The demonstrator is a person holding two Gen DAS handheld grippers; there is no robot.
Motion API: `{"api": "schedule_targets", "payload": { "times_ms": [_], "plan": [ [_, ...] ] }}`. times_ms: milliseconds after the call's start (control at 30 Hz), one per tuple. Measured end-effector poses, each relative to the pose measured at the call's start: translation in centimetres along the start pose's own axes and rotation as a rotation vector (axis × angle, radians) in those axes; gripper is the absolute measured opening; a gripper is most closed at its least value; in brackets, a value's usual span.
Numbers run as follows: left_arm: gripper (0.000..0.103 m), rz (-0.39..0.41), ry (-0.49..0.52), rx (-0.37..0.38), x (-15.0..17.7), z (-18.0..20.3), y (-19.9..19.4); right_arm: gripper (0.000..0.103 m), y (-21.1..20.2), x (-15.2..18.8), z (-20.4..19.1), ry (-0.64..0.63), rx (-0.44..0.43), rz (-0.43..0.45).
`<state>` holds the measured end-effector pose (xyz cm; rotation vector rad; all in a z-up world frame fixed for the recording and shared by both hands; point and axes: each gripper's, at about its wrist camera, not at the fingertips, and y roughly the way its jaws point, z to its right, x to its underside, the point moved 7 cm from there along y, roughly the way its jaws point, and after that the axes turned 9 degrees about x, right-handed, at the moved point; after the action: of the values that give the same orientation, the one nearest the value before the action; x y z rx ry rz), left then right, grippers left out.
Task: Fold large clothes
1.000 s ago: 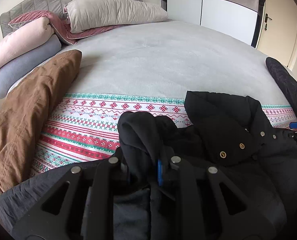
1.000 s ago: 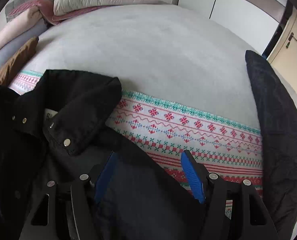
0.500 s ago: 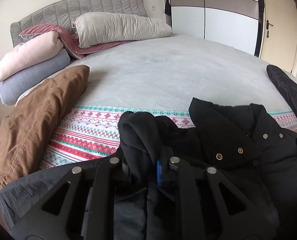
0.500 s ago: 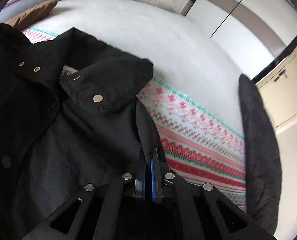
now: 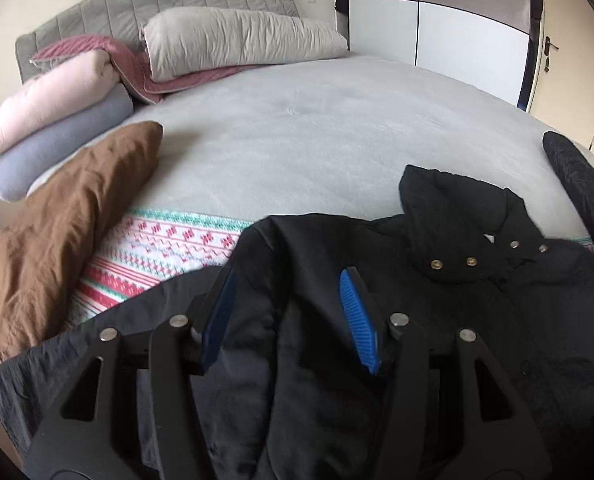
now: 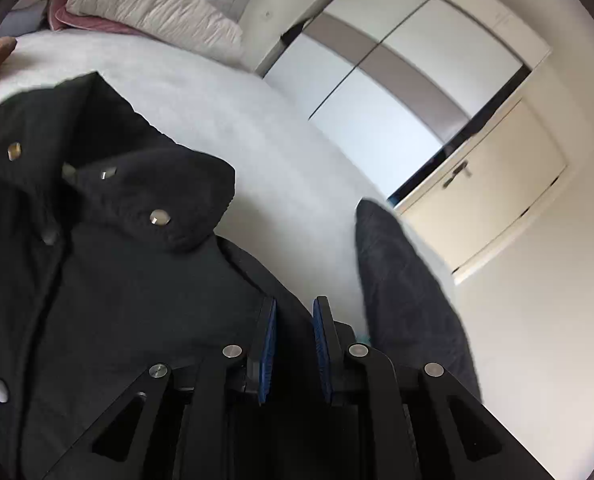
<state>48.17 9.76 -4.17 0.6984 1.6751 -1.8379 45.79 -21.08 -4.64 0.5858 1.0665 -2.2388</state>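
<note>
Lying along the bed's point(image 5: 337, 120) left edge, a brown cushion point(image 5: 57, 232) is sitting below stacked pillows point(image 5: 57, 100); beside it a patterned blanket point(image 5: 157, 252) is showing from under the jacket point(image 5: 437, 300), which is spreading across the near end of the bed, collar up and snaps showing; the left gripper point(image 5: 289, 312) is hovering over its shoulder, jaws opening, fabric lying between them but not pinched; the right gripper point(image 6: 293, 344) is meeting the jacket's right edge, jaws opening narrowly with dark cloth between the pads point(image 6: 267, 356), grip unclear; a dark cushion point(image 6: 409, 300) is resting further right.
</note>
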Motion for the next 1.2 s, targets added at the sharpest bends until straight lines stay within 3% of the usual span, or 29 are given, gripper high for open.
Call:
{"api": "schedule_targets", "payload": {
  "times_ms": [67, 133, 200, 533, 700, 833, 1000, 1200],
  "plan": [
    [0.084, -0.02, -0.009, 0.057, 1.2, -0.1, -1.4, 0.025, -1.6, 1.3, 0.8, 0.015, -0.077, 0.014],
    [0.084, -0.034, 0.009, 0.068, 2.5, -0.3, -3.4, 0.048, -3.7, 2.3, 1.9, -0.013, -0.1, 0.036],
    [0.084, -0.063, 0.034, 0.085, 4.0, -0.5, -5.6, 0.054, -6.7, 3.7, 3.3, -0.036, -0.13, 0.058],
    [0.085, -0.111, 0.01, 0.187, 13.4, -2.9, -18.7, 0.063, -18.1, 12.2, 10.0, 0.022, -0.321, 0.041],
    [0.085, -0.118, 0.014, 0.195, 19.6, -5.0, -22.9, 0.063, -22.4, 18.4, 9.8, -0.043, -0.344, 0.04],
    [0.086, -0.179, 0.024, 0.192, 24.8, -6.4, -23.9, 0.063, -24.8, 24.3, 8.1, -0.117, -0.382, 0.02],
    [0.085, -0.297, -0.071, 0.325, 30.4, -6.7, -23.6, 0.063, -24.3, 30.1, 6.0, -0.091, -0.477, -0.081],
    [0.084, -0.365, -0.193, 0.472, 33.5, -5.7, -23.0, 0.063, -18.6, 33.2, 5.9, 0.093, -0.514, -0.258]
  ]
}}
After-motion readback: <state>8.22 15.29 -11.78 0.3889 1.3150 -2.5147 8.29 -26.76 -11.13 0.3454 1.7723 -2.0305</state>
